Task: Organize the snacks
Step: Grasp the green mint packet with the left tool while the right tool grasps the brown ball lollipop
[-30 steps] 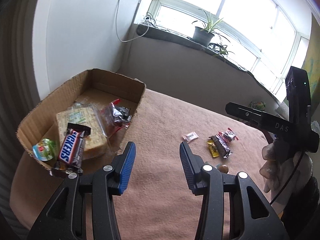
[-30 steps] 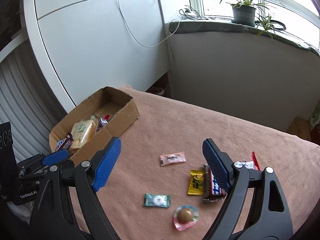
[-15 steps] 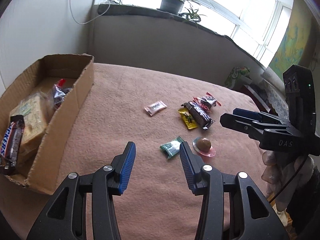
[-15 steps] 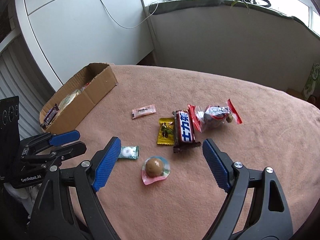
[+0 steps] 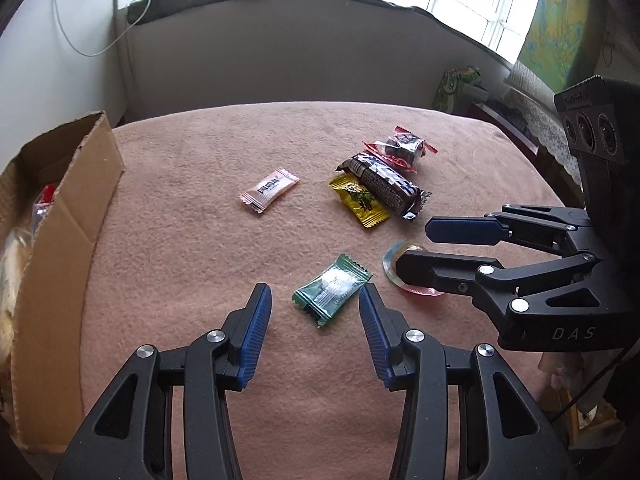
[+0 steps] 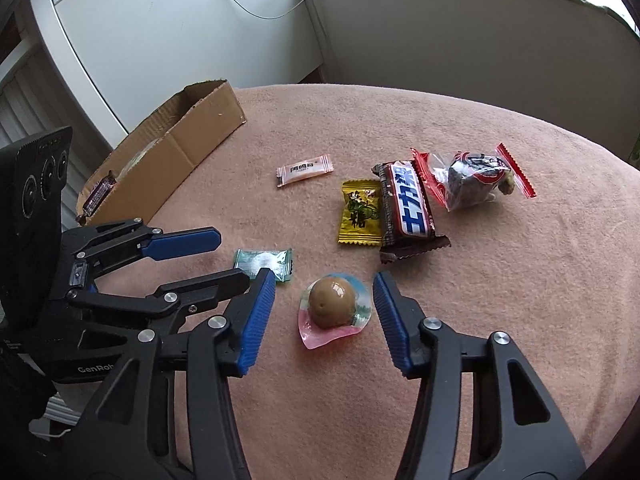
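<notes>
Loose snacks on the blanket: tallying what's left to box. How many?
6: pink sachet, yellow candy, chocolate bar, red-edged clear bag, green candy, jelly cup. None appear hidden.

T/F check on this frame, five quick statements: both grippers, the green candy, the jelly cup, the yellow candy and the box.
1. Both grippers are open. True: the left gripper and right gripper each show a wide gap and hold nothing.
2. The green candy is clamped in the left gripper. False: it lies on the blanket between the open fingers.
3. The jelly cup sits between the right gripper's fingers. True.
4. The yellow candy lies inside the cardboard box. False: it lies on the blanket, against the chocolate bar.
5. The cardboard box is empty. False: a wrapped bar shows inside.
</notes>
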